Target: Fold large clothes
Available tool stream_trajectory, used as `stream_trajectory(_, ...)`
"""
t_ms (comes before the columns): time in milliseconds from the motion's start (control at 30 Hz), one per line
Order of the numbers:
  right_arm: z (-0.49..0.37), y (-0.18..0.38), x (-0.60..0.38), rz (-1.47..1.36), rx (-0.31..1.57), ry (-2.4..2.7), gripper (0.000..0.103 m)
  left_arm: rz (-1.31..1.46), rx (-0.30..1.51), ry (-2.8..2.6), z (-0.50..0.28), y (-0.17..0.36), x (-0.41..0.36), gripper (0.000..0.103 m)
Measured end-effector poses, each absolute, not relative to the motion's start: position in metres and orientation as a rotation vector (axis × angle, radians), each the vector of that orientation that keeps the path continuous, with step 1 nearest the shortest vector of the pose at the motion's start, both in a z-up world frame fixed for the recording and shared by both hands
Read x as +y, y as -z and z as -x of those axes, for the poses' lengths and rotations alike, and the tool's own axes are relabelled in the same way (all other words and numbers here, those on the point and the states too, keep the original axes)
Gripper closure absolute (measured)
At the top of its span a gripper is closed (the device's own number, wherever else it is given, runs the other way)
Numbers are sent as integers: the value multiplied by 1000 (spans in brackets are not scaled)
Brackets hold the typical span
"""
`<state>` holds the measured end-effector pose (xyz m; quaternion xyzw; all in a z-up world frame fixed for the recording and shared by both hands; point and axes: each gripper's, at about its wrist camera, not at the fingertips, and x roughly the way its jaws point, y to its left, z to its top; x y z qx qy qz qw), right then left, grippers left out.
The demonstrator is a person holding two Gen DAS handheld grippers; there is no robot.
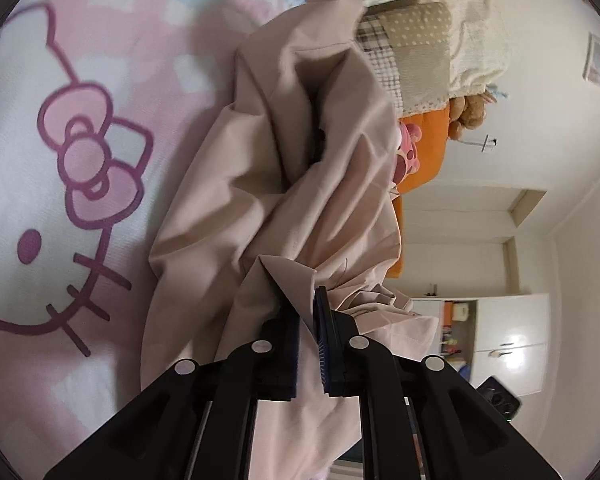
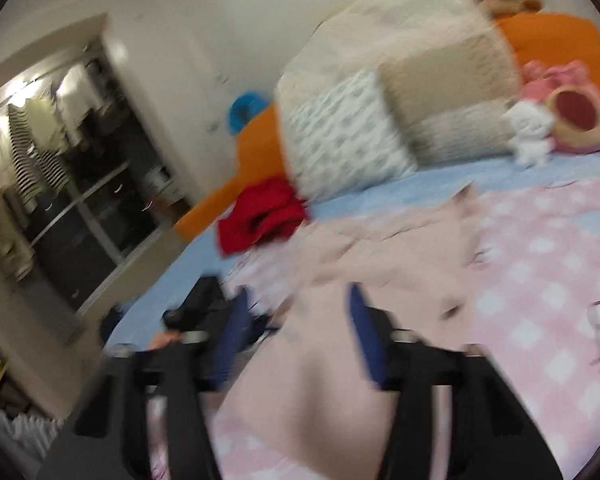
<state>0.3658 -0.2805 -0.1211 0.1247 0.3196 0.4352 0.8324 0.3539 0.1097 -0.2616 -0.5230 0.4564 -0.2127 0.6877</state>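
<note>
Garment (image 1: 284, 168) (beige) — clamped in left gripper (image 1: 308, 320) jaws; right gripper (image 2: 296, 312) jaws apart.

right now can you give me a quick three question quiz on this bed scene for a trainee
1. True or false: the left gripper is shut on the beige garment.
2. Which colour is the crumpled cloth by the pillows? A red, B green, C black.
3. Fill in: the right gripper stands ____, with beige cloth lying between its fingers.

Key: 1 true; 2 A; 3 open.
</note>
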Motion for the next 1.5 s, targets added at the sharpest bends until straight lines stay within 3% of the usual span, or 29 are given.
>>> stream_trajectory(67,-367,141,-247,-102,737,-890,81,1111,1001,449,-353,242,105,82)
stream_trajectory(100,-369,159,-223,23,760,-850,85,1082,980,437,-352,230,103,66)
stream_trajectory(167,-378,185,-202,93,794,-791,85,987,907,373,-338,199,103,52)
stream_trajectory(333,-410,238,-183,67,870,-694,88,787,783,446,-308,124,79,42)
stream_trajectory(500,-407,234,-185,39,854,-682,87,575,860,545,-318,111,20,42)
stream_trajectory(600,-400,208,-213,-70,850,-707,85,576,975,530,-339,145,4,46)
stream_trajectory(733,-396,188,-239,-33,802,-663,81,589,999,507,-346,179,11,55)
stream_trajectory(833,-416,211,-244,6,869,-613,85,606,1025,485,-356,203,14,71)
stream_trajectory(900,-426,230,-243,18,900,-594,85,597,1037,454,-361,217,19,95)
stream_trajectory(1100,-435,244,-241,5,914,-584,76,705,1033,503,-359,226,36,93)
stream_trajectory(1133,-433,236,-250,-46,929,-596,67,702,1029,507,-354,218,37,88)
stream_trajectory(1200,-426,220,-268,-136,937,-634,51,690,989,533,-335,185,43,39)
stream_trajectory(1267,-409,199,-291,-197,934,-684,46,613,947,496,-310,155,52,24)
stream_trajectory(1333,-391,182,-312,-232,935,-714,33,543,908,472,-276,125,65,21)
stream_trajectory(1500,-345,175,-357,-354,1023,-788,28,602,948,411,-222,126,98,16)
